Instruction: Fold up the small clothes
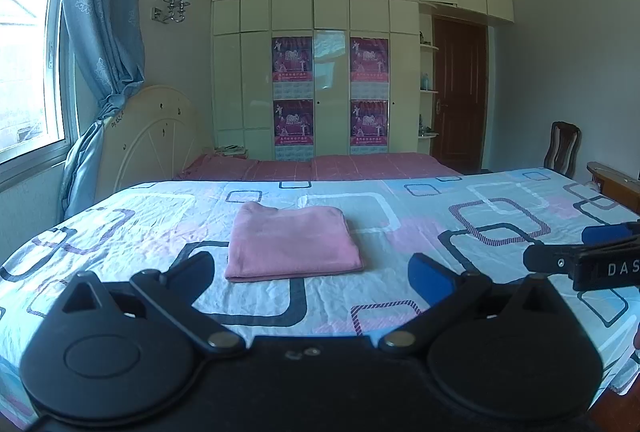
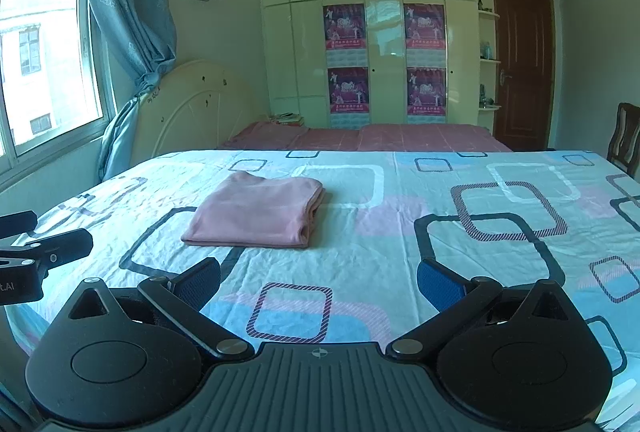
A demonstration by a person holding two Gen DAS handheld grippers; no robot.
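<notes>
Nearest, the left hand-held gripper (image 1: 314, 274) and right hand-held gripper (image 2: 318, 282) both gape wide, holding nothing, short of the pink garment (image 2: 256, 210). It lies beyond them on the bed (image 2: 440, 232), already a neat rectangle; folding looks finished.

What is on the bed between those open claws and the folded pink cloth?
Nothing but bare patterned bedsheet separates the right gripper from the pink cloth; the left gripper view shows the same.

patterned bedsheet (image 1: 400, 168), curtain (image 1: 100, 12), wardrobe (image 1: 320, 12), chair (image 1: 562, 148)
</notes>
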